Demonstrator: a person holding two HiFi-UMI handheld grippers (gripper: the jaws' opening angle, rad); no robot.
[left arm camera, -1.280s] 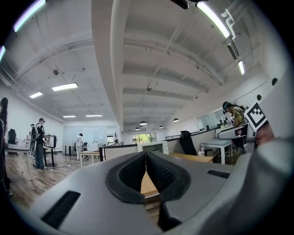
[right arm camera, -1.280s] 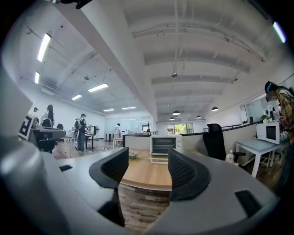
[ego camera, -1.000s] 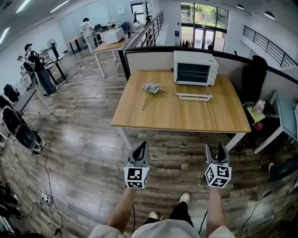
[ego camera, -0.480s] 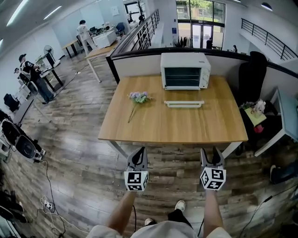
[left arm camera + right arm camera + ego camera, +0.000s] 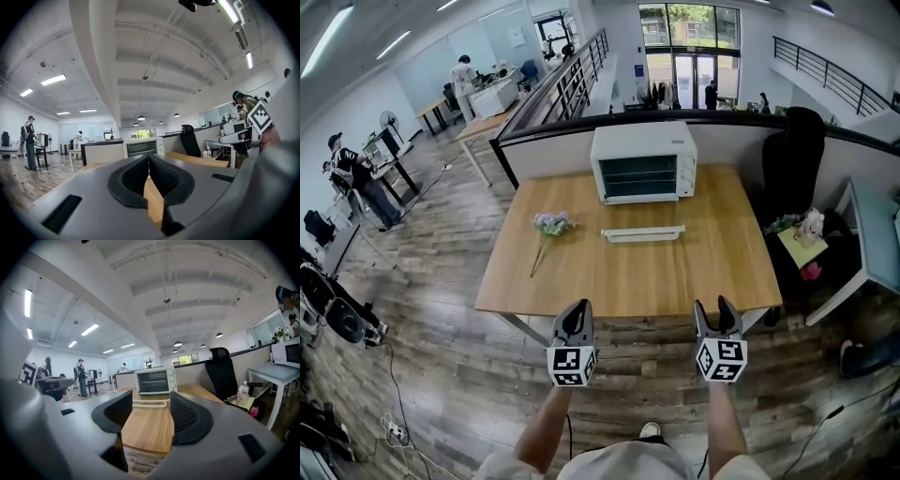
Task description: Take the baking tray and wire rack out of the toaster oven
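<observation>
A white toaster oven (image 5: 642, 162) stands at the back middle of the wooden table (image 5: 694, 272), its glass door closed. What is inside it cannot be made out. A flat white tray-like piece (image 5: 642, 233) lies on the table just in front of the oven. Both grippers hover over the floor short of the table's near edge and point level at the oven. My left gripper (image 5: 576, 311) is shut with nothing in it; its pads meet (image 5: 149, 161). My right gripper (image 5: 713, 307) is open and empty, and the oven (image 5: 154, 381) shows between its fingers (image 5: 151, 411).
A small bunch of flowers (image 5: 548, 225) lies on the table's left part. A black office chair (image 5: 795, 155) stands at the right rear corner, and a side desk (image 5: 874, 239) with small items beyond it. A partition wall (image 5: 544, 155) backs the table. People stand at far desks on the left.
The table and oven have come nearer and shifted left in the head view. Both grippers have moved forward to the table's near edge. Their jaws look unchanged.
</observation>
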